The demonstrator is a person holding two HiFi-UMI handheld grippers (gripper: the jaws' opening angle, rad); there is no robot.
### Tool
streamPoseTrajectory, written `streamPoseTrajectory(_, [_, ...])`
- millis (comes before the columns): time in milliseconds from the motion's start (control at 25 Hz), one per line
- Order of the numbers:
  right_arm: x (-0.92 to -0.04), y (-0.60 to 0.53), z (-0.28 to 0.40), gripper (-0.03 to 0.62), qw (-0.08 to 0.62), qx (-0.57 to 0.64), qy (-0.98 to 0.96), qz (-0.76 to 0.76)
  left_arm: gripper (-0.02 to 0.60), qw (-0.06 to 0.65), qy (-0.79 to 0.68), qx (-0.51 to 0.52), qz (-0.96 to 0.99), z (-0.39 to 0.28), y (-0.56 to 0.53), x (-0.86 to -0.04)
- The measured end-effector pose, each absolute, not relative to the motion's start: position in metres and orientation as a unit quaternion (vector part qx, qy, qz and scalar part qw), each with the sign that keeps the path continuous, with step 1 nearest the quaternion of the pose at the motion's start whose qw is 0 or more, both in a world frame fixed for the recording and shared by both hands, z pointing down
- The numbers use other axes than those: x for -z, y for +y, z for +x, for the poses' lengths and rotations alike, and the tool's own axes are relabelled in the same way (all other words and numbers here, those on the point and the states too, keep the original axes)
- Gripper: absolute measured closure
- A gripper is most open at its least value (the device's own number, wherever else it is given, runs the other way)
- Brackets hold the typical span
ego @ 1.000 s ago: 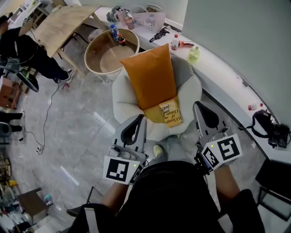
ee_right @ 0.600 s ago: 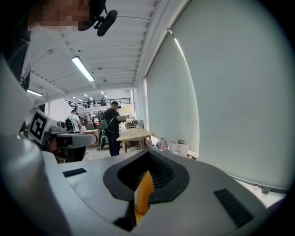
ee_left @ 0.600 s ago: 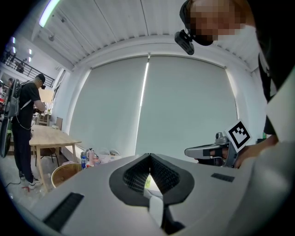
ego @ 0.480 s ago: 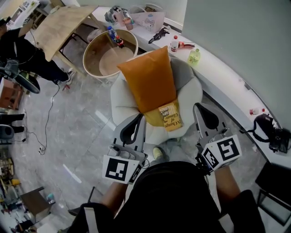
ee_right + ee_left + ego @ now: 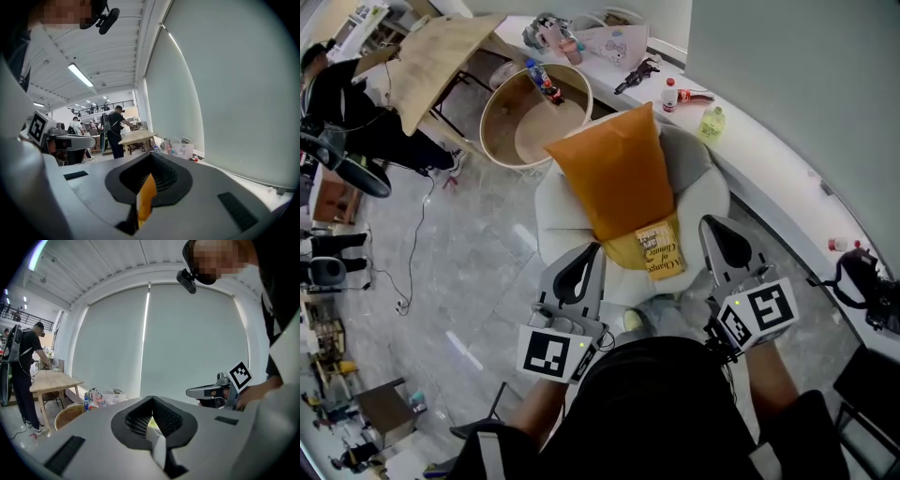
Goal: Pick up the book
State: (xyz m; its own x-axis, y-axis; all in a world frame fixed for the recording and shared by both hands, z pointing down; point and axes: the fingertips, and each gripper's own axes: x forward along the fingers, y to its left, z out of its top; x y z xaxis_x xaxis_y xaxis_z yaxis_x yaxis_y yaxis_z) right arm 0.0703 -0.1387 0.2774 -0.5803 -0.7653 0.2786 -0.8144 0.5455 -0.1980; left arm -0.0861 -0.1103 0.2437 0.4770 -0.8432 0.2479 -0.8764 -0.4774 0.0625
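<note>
Yellow book [image 5: 659,251], long axis (roughly) toward cushion [image 5: 614,169]

- We count two grippers: the left gripper [image 5: 584,255] and the right gripper [image 5: 719,231].
- We count two marker cubes, one cube [image 5: 551,353] on the left gripper and one cube [image 5: 759,312] on the right.
- One book [image 5: 660,251], ahead of the grippers and between them.
- One orange cushion [image 5: 612,169], beyond the book.
- One white chair [image 5: 558,211], just ahead of the left gripper.
- One round tub [image 5: 508,105], farther ahead of the left gripper.
- Three bottles: one bottle [image 5: 539,77] at the tub's rim, and a red-capped bottle [image 5: 670,94] and a green bottle [image 5: 711,123] on the ledge [image 5: 764,169] ahead of the right gripper.
- One wooden table [image 5: 441,52], far ahead and left of the left gripper.
- One person [image 5: 337,89] beside that table.
</note>
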Motion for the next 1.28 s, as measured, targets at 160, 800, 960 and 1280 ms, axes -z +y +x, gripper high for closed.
streamPoseTrajectory(160, [-0.281, -0.158, 0.081, 0.591, 0.08, -0.16, -0.874, 0.452, 0.569, 0.103, -0.51, -0.114, 0.847, -0.078, -0.12, -0.258])
streamPoseTrajectory(800, [-0.309, -0.197, 0.11, 0.591, 0.075, -0.175, -0.88, 0.436, 0.569, 0.107, -0.507, -0.13, 0.845, -0.042, -0.16, -0.282])
streamPoseTrajectory(960, [-0.315, -0.2, 0.11, 0.591, 0.083, -0.178, -0.88, 0.433, 0.569, 0.114, -0.502, -0.139, 0.846, -0.04, -0.162, -0.293])
streamPoseTrajectory(1280, [-0.363, -0.212, 0.091, 0.591, 0.126, -0.205, -0.874, 0.422, 0.569, 0.171, -0.497, -0.153, 0.837, -0.058, -0.17, -0.357])
